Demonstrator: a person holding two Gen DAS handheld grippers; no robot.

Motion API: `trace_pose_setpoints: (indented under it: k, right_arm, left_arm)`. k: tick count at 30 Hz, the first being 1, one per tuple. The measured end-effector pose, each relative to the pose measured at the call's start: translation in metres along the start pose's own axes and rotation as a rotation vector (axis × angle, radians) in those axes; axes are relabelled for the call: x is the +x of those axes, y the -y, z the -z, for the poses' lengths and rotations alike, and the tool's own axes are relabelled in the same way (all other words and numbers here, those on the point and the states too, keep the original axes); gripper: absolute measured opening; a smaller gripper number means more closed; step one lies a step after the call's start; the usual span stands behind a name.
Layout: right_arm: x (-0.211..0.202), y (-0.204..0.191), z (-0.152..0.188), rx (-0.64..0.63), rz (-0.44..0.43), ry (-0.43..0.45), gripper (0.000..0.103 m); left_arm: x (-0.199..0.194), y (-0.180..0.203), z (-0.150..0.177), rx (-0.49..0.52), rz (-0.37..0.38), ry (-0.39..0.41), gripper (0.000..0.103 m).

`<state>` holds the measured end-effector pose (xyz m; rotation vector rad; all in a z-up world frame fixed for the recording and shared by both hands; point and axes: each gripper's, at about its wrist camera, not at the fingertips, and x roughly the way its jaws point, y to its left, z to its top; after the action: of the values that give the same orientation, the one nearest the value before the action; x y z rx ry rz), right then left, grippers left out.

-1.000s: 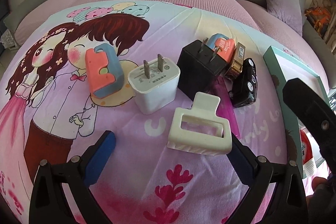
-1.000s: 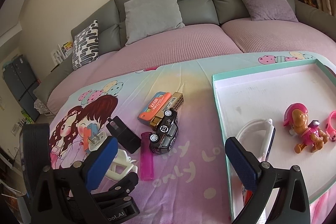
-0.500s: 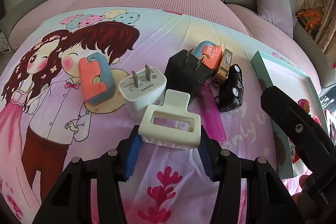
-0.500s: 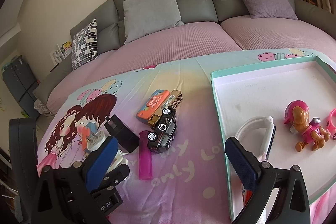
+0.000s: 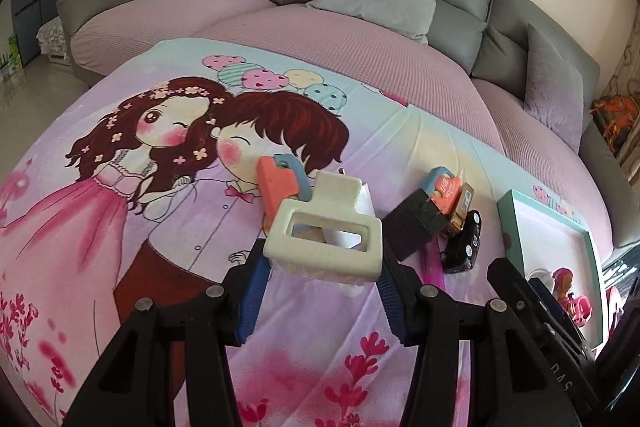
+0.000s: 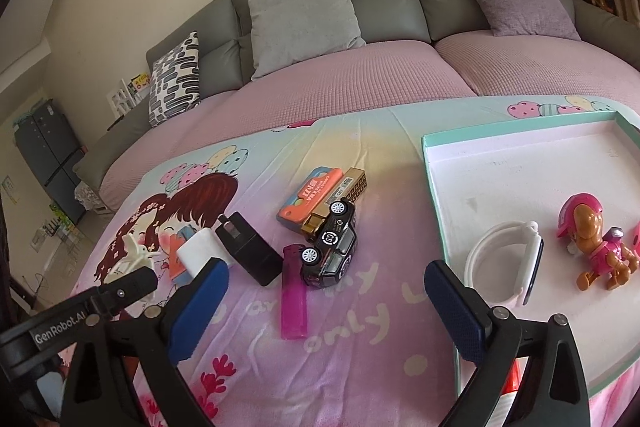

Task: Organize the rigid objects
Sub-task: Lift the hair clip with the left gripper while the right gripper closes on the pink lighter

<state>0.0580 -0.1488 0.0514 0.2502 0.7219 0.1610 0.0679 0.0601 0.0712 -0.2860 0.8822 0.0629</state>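
Observation:
My left gripper [image 5: 322, 267] is shut on a cream hair claw clip [image 5: 324, 229] and holds it above the cartoon bedsheet; the clip also shows in the right wrist view [image 6: 134, 253]. Behind it lie an orange-and-blue block [image 5: 280, 187], a black charger [image 5: 416, 221], an orange case [image 5: 444, 189] and a black toy car [image 5: 464, 243]. My right gripper [image 6: 326, 303] is open and empty above a pink lighter [image 6: 294, 291], next to the toy car [image 6: 330, 247], black charger [image 6: 250, 249] and white charger [image 6: 202, 251].
A teal-rimmed tray [image 6: 434, 195] at the right holds a white wristband [image 6: 506, 259] and a pink toy dog [image 6: 596, 239]. An orange case [image 6: 310, 199] and gold box [image 6: 344, 195] lie mid-sheet. Grey sofa cushions [image 6: 304, 15] stand behind.
My left gripper closed on the hair claw clip and lifted it off the sheet. The right gripper stayed open and shifted only slightly.

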Motion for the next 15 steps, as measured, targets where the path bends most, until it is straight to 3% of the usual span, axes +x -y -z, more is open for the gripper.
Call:
trace_pose_setpoints:
  k: [7,15]
  right_arm:
    - [0.02,-0.015,0.011,-0.066,-0.011,-0.065,0.076]
    - [0.045,-0.029,0.027,-0.158,0.037,-0.154,0.05]
  left_arm:
    - [-0.001,-0.009,0.0,-0.038,-0.018,-0.005,0.053]
    - [0.005,-0.009,0.003,-0.034,-0.016,-0.026,0.053]
